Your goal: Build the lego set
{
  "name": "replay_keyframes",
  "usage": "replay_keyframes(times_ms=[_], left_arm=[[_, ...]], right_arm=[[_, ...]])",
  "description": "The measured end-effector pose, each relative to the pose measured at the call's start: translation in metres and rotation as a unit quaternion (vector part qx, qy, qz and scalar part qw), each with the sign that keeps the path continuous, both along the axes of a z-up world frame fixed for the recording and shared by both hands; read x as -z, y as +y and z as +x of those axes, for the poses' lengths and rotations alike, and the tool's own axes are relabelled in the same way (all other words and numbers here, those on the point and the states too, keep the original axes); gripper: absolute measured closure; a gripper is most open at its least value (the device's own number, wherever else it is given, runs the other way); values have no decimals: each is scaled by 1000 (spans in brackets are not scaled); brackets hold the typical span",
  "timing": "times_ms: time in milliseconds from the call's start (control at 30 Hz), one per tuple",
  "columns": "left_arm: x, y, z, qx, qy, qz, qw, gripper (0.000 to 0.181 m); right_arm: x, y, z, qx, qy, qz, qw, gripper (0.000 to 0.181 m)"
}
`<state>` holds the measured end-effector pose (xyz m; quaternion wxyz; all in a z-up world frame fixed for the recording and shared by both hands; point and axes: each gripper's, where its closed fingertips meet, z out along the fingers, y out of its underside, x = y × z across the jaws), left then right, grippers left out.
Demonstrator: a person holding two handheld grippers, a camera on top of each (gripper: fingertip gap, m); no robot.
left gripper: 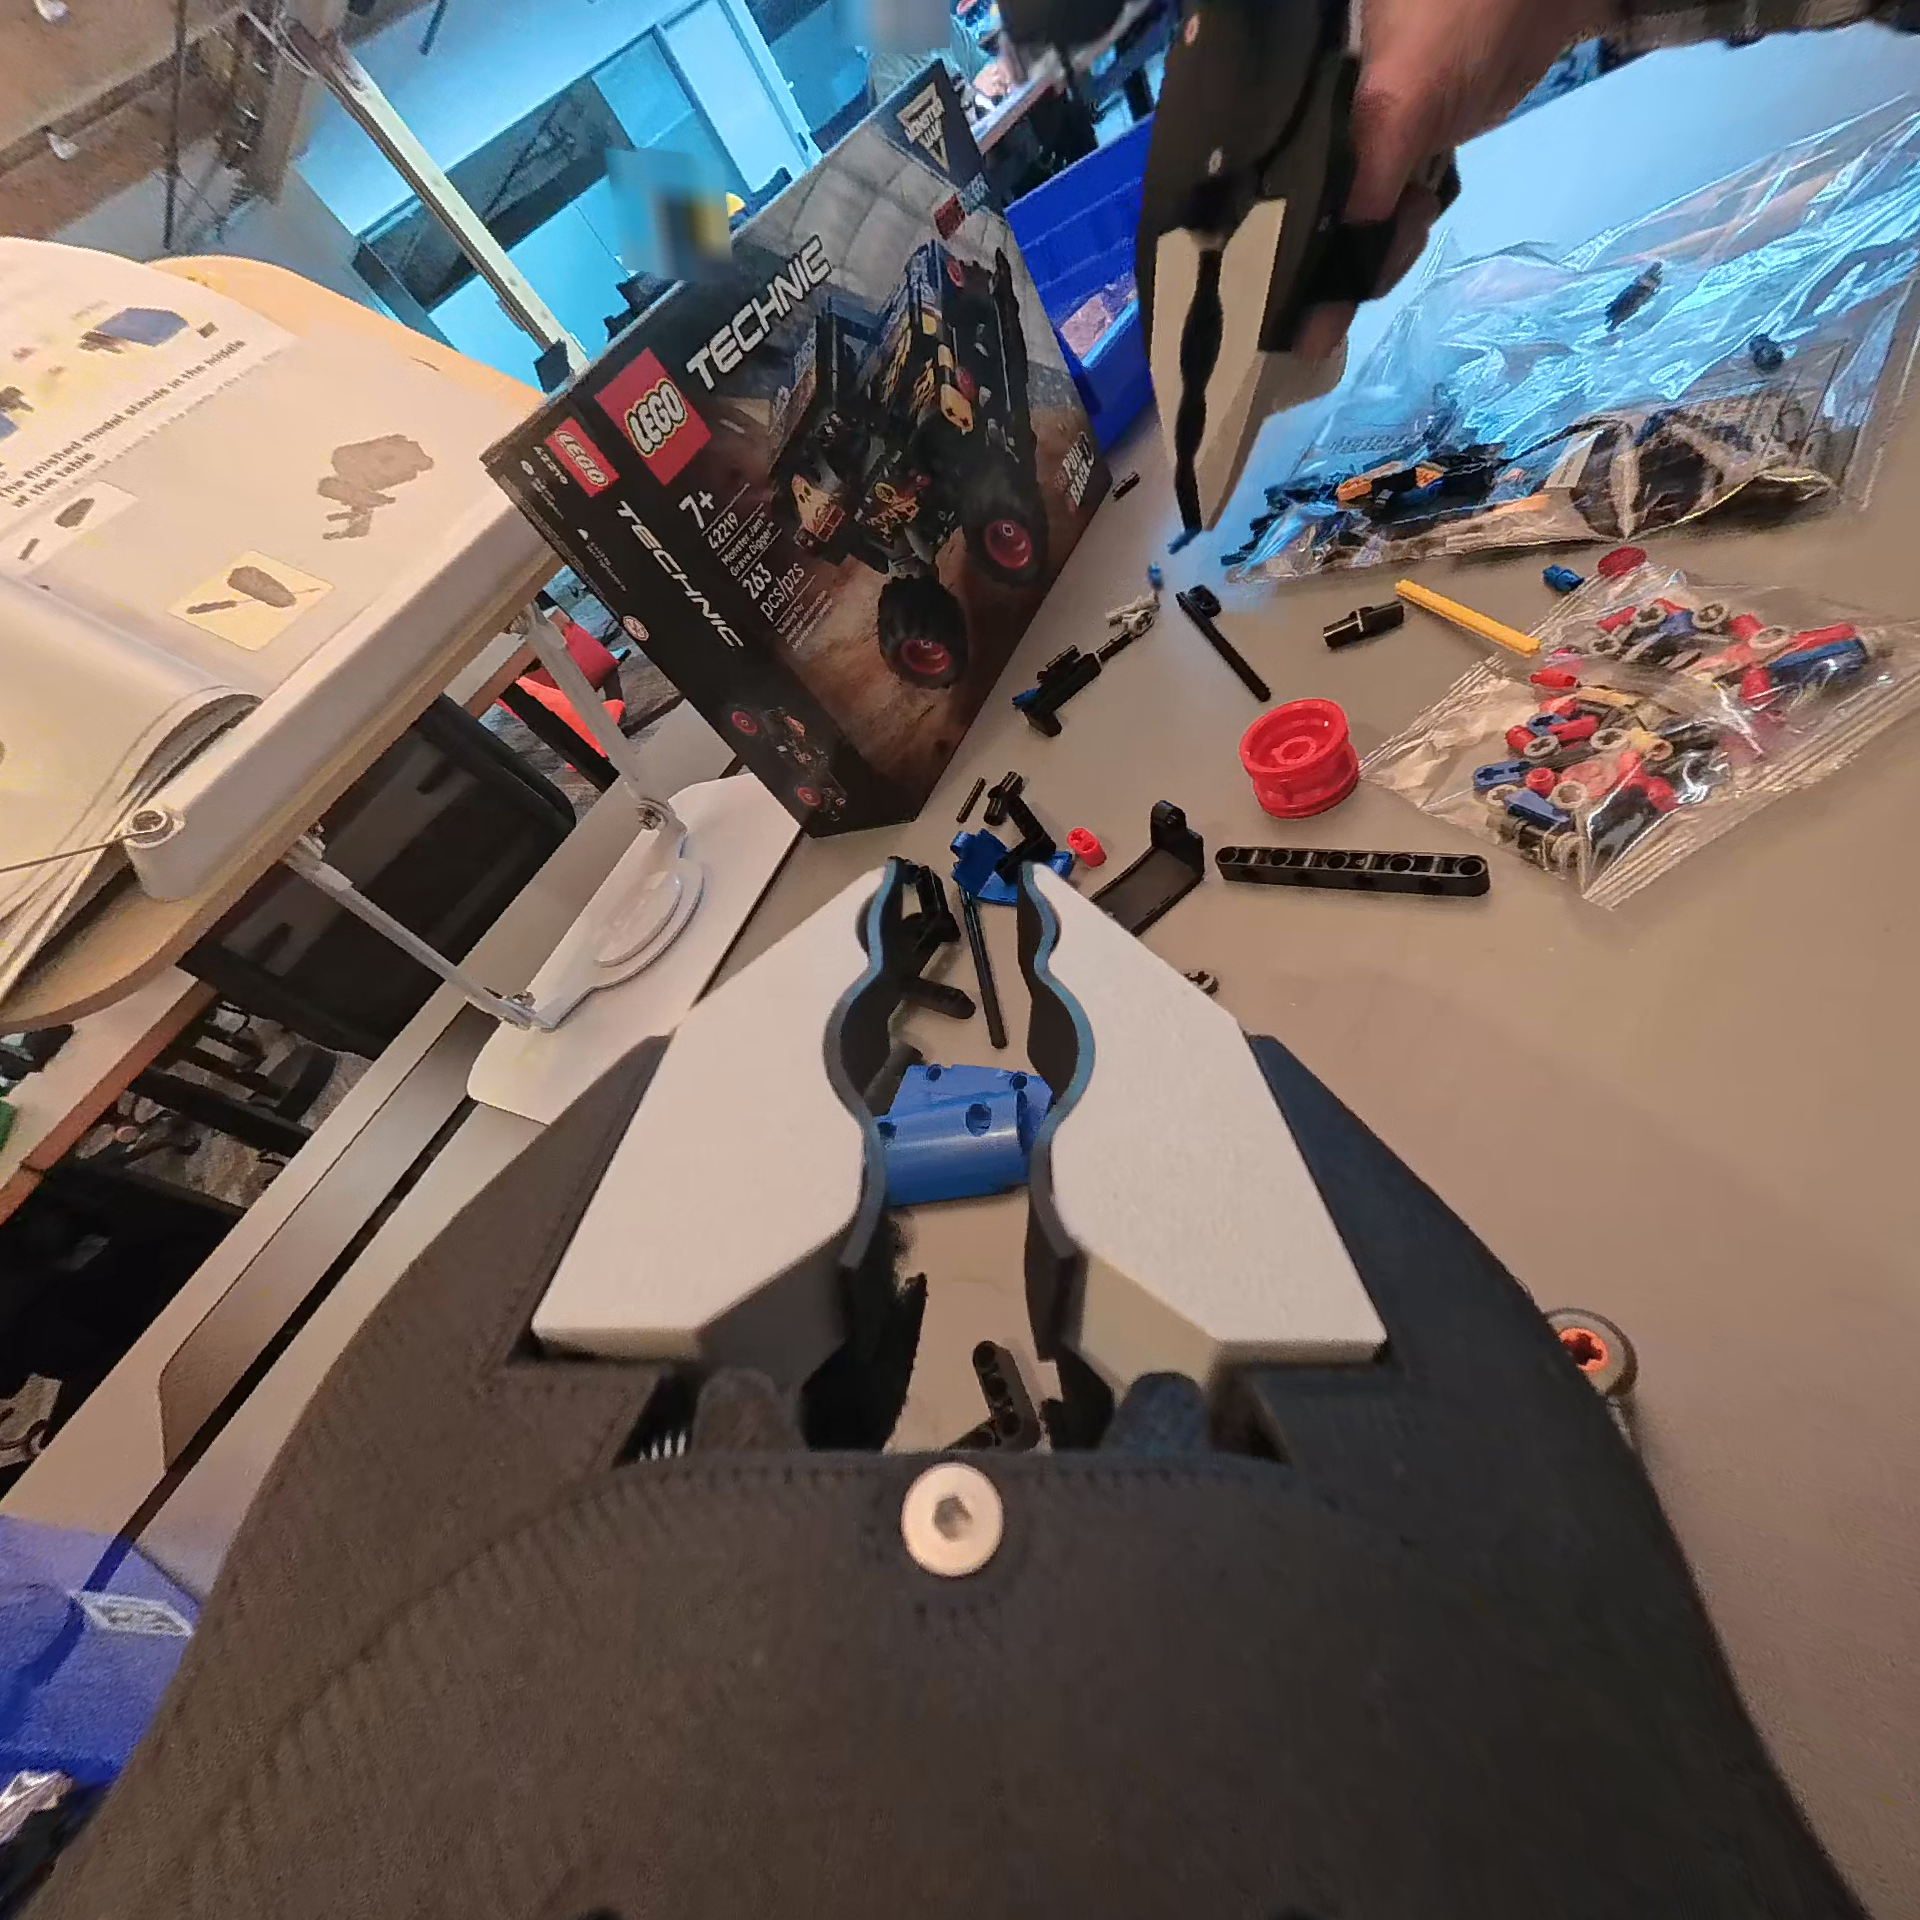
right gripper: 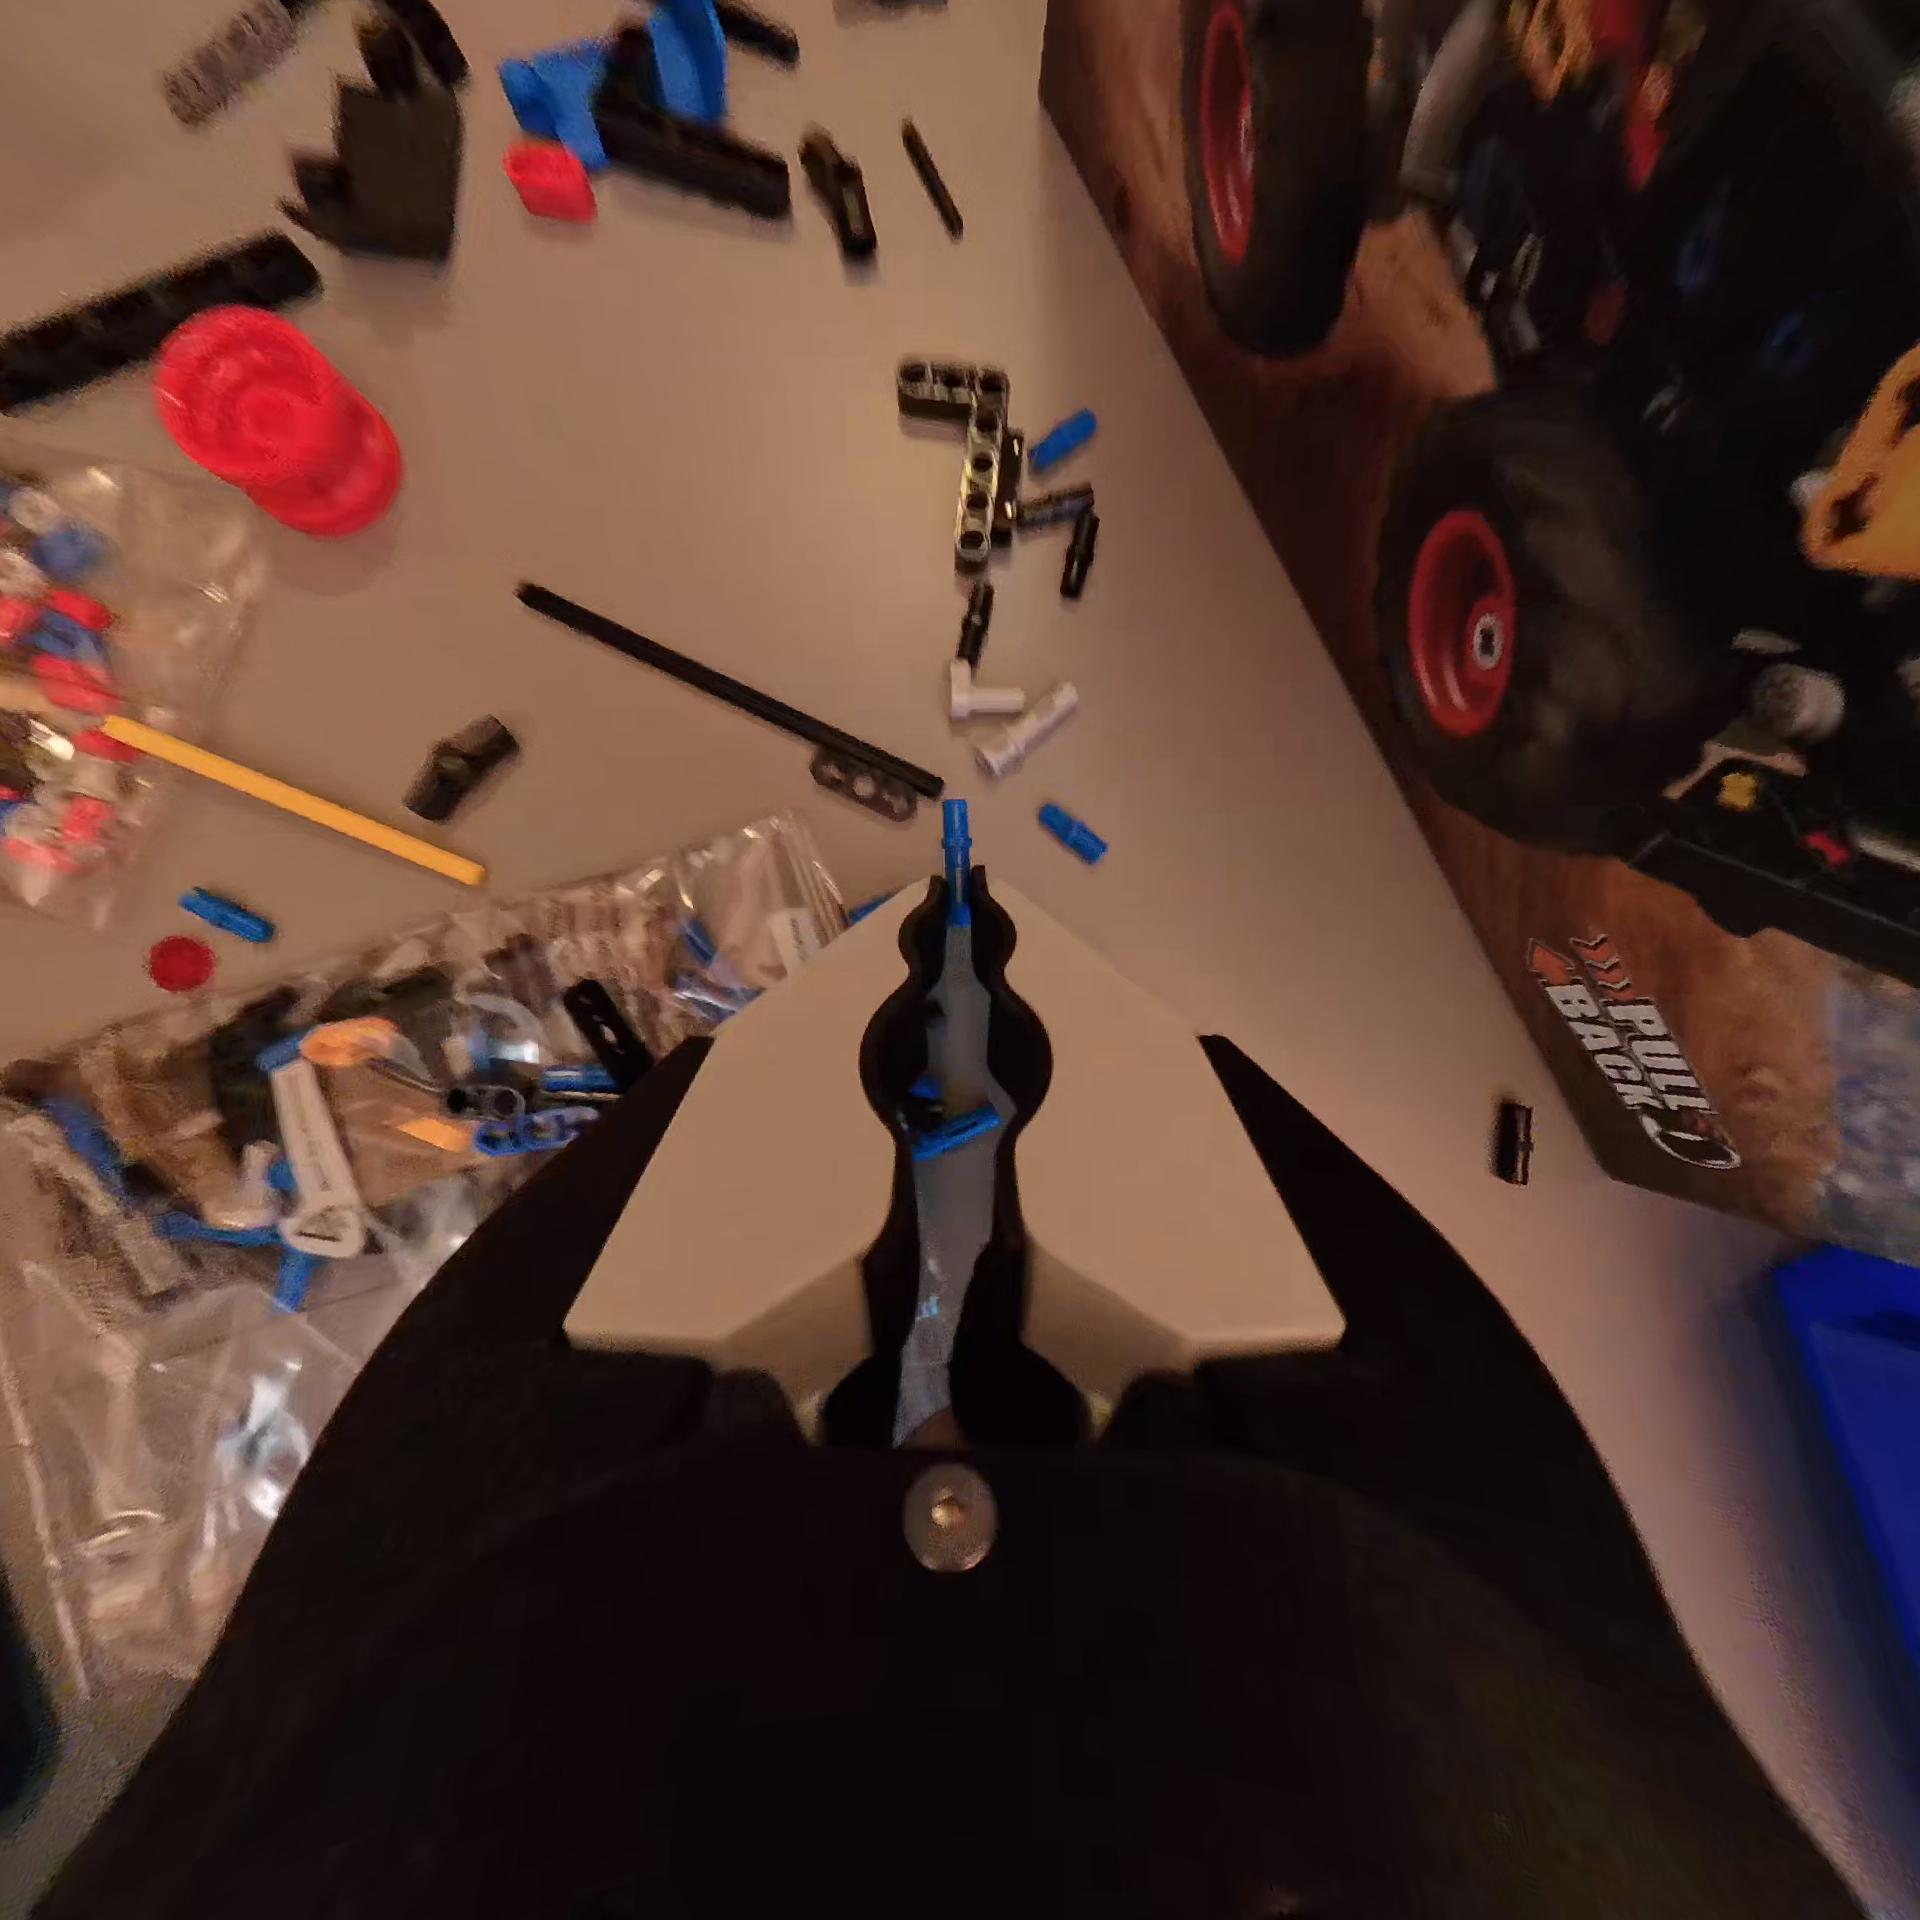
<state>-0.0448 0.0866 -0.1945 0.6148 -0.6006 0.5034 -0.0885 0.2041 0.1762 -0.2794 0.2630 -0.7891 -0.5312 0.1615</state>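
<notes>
Grey tabletop (left gripper: 1558, 1143) taken as landmark. At its left edge: white metal book stand (left gripper: 343, 727), flat foot on the tabletop, with an open white instruction booklet (left gripper: 156, 436) resting on it. At the far edge: blue plastic bin (left gripper: 1081, 270). Beyond the left edge, lower down: black shelving (left gripper: 343, 883). Behind the tabletop: blurred room with glass partitions (left gripper: 582, 135).

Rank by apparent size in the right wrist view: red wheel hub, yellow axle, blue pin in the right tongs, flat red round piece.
1. Yellow axle, longest; red wheel hub, bulkiest: no clear winner.
2. Blue pin.
3. Flat red round piece, similar to the pin.
</notes>
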Motion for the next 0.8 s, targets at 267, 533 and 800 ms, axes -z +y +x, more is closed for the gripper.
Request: replay_keyframes(times_ms=[267,533,800], left_arm=[[-6,-2,5,0,8,31,999,157],[-21,-9,11,0,18,96,995,156],[-29,-9,13,-2,15,117,993,156]], right_arm=[[-80,-42,-75,-52,108,55,991,179],[-110,-86,-182,-134,191,28,972,179],[-110,-98,-213,-158,215,-6,964,179]])
